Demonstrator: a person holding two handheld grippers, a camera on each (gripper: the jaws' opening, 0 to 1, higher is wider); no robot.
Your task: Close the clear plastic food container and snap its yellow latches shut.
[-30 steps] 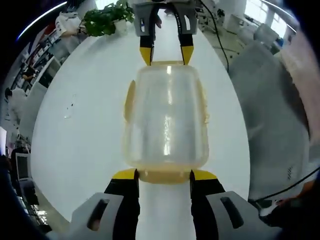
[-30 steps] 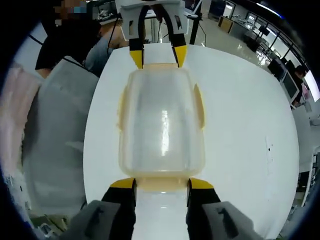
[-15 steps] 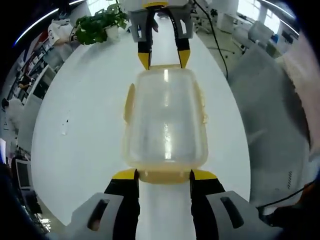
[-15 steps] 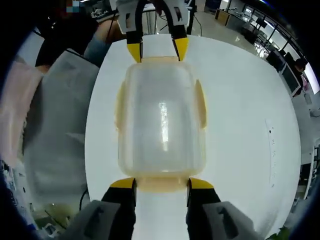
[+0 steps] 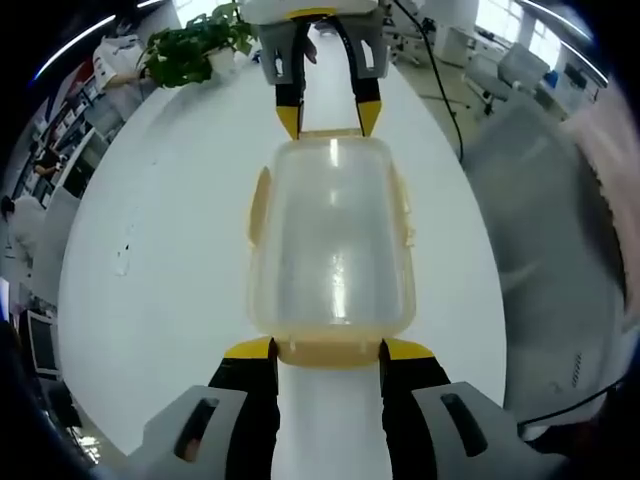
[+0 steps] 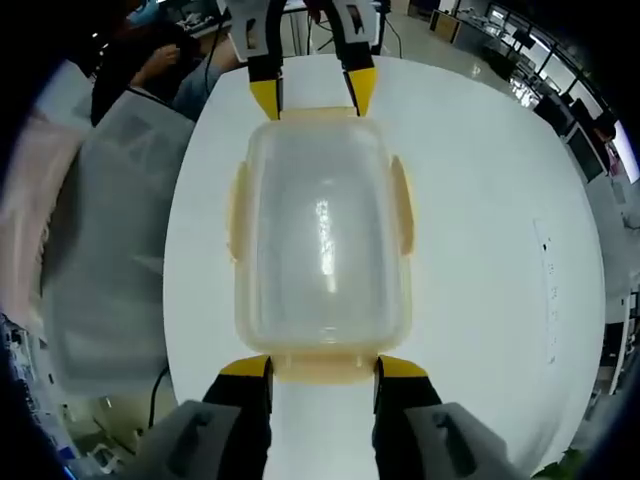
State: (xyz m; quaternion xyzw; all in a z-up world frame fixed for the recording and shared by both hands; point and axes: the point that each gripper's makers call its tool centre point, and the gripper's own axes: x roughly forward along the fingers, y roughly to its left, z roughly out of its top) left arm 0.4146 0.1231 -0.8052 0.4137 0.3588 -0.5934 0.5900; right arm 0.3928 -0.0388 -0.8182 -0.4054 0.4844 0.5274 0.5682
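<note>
Left gripper view showed my left gripper with jaws parted astride the near end latch of the lidded container; my right gripper bracketed the far latch likewise. I judged pressing both ends evenly, squarely, would work best.

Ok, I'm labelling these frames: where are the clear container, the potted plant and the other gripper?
clear container [image 5: 332,240], left gripper view, middle of its lid.
potted plant [image 5: 185,50], left gripper view, its leaves.
right gripper [image 5: 328,118], left gripper view, between its yellow tips at the container's far end.
</note>
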